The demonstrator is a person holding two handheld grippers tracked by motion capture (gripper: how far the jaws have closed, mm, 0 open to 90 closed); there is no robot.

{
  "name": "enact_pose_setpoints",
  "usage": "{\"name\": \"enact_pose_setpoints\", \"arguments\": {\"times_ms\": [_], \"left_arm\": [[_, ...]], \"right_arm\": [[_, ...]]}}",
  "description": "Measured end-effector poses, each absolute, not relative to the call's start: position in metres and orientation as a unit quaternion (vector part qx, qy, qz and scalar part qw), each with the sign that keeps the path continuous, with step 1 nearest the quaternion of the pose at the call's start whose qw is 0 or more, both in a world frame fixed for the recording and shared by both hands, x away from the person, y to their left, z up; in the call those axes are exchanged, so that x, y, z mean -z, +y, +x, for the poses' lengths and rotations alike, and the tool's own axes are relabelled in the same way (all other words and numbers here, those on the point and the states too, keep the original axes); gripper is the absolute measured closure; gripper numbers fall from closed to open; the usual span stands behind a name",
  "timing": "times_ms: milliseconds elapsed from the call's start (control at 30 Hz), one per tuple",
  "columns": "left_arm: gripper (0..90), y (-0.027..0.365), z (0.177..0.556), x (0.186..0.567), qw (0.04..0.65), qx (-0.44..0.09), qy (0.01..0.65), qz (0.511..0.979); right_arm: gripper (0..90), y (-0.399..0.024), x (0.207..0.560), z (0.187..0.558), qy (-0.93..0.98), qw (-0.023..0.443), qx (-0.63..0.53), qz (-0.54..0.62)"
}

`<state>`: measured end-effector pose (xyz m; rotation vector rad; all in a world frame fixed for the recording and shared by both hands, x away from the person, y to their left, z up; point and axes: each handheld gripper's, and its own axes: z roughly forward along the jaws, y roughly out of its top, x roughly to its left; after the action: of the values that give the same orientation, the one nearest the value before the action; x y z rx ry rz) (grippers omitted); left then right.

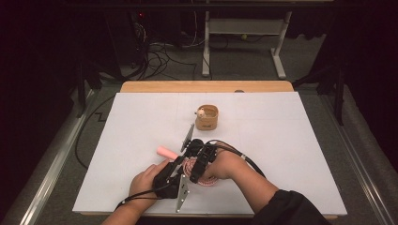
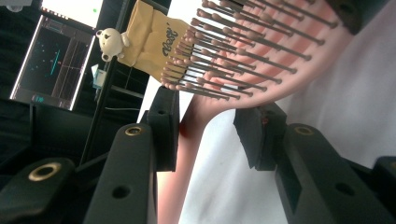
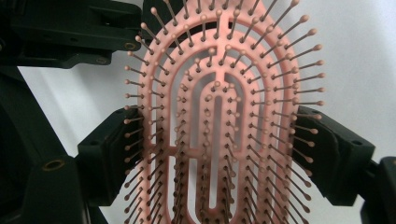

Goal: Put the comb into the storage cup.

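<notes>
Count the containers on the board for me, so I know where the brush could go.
1. A small tan holder with a bear figure on its rim stands at mid-board, beyond the pink brush and both grippers. None seems hidden.

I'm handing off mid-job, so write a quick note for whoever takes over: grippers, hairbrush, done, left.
Right gripper: shut on the pink hairbrush head, fingers pressing both edges.
Left gripper: open, straddling the brush handle; left pad touching or nearly so, right pad clear.
Brush sits low over the white table, near edge; wooden holder stands mid-table.
Done: head gripped.
Left: close on handle, probably carry it to the holder.
</notes>
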<state>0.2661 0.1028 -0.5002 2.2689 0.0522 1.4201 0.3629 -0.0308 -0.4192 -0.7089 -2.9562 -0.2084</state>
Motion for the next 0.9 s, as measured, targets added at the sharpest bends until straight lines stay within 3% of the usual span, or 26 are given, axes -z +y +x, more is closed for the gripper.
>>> {"name": "enact_pose_setpoints", "arguments": {"times_ms": [500, 900], "left_arm": [[65.6, 0.0993, 0.2629, 0.4998, 0.181, -0.546, -0.012, 0.818], [75.2, 0.0989, 0.2604, 0.5009, 0.155, -0.566, -0.026, 0.809]], "right_arm": [[20.1, -0.0316, 0.4189, 0.3638, -0.969, 0.049, 0.067, -0.233], [19.8, -0.0351, 0.4162, 0.3657, -0.968, 0.059, 0.075, -0.232]]}}
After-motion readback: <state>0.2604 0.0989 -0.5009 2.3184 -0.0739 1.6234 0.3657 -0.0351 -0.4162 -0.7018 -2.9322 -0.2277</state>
